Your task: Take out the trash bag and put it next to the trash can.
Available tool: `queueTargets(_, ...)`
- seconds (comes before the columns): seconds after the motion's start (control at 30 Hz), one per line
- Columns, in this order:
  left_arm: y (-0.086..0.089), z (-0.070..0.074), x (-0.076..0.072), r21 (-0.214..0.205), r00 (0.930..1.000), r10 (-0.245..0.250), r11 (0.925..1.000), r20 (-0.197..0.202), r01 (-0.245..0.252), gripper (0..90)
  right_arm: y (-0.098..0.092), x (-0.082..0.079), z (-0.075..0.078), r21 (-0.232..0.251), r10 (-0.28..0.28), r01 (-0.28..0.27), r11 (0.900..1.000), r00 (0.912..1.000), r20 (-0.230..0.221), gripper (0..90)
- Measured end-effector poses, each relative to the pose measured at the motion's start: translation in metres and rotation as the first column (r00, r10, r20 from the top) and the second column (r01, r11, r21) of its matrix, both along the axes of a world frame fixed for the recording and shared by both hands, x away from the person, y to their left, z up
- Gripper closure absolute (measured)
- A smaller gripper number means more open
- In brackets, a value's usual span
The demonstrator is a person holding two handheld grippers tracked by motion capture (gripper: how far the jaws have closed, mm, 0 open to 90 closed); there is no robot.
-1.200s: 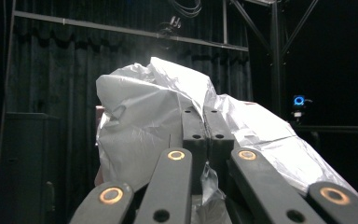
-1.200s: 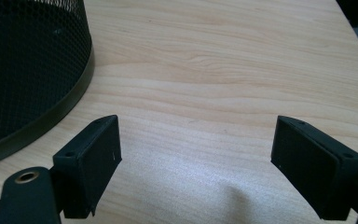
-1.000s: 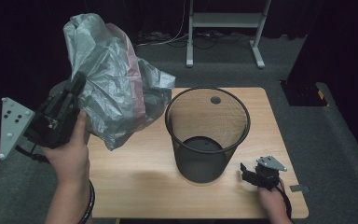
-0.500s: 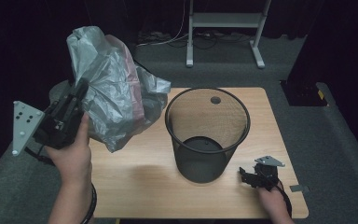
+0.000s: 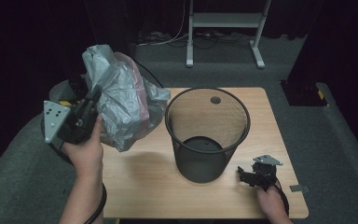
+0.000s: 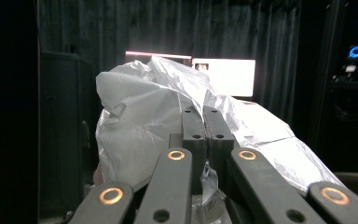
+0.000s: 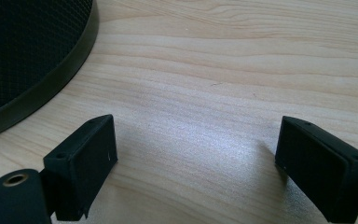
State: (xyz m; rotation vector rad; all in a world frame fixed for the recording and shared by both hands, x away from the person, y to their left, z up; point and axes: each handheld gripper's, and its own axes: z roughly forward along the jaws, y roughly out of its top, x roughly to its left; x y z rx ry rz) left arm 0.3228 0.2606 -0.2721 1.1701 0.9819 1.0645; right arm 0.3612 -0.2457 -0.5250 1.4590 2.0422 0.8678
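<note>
Now, quick notes, largest first.
table [image 5: 144,186]: light wood, bare under and around my right gripper; nothing shifted on it.
mesh bin [image 5: 207,133]: black wire wastebasket, upright at table centre, no liner in it, same spot as a second ago.
bin bag [image 5: 119,105]: crumpled grey plastic liner, hanging over the table's left edge, well left of the bin; it has come down and in a little from where it was held higher a second ago. In the left gripper view it [image 6: 140,116] bulges up behind the jaws.
left gripper [image 5: 91,105]: jaws pinched together on a fold of the bag, grip unchanged; my hand is lowering it.
right gripper [image 5: 243,175]: resting on the table just right of the bin's base, jaws spread wide with nothing between them [image 7: 196,154]; hasn't moved.
meaning: I judge I'm bringing the bag toward the bin to line it; the bag's mouth isn't opened or over the rim yet, so the lining step is not started.
</note>
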Motion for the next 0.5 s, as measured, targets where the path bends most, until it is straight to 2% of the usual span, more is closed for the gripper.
queueTargets(0.13,-0.005,-0.015,0.016,0.019,0.9997,0.007,0.9998,-0.025,-0.007,88.9,0.001,0.000,0.000,0.001,0.002,-0.002,1.0000,1.0000,-0.001,12.8)
queueTargets(0.27,-0.010,-0.033,0.038,0.034,0.9975,0.013,0.9994,-0.070,-0.010,88.9,0.002,-0.001,0.000,0.005,0.002,-0.002,1.0000,1.0000,0.001,13.9)
queueTargets(0.37,-0.015,-0.049,0.058,0.023,0.9946,0.016,0.9996,-0.103,-0.014,88.9,0.002,-0.002,0.000,0.003,0.001,-0.001,1.0000,1.0000,0.001,14.1)
queueTargets(0.5,-0.022,-0.067,0.074,0.011,0.9933,0.007,0.9999,-0.115,-0.006,88.9,0.003,-0.002,0.000,0.005,0.004,-0.004,1.0000,1.0000,0.002,14.2)
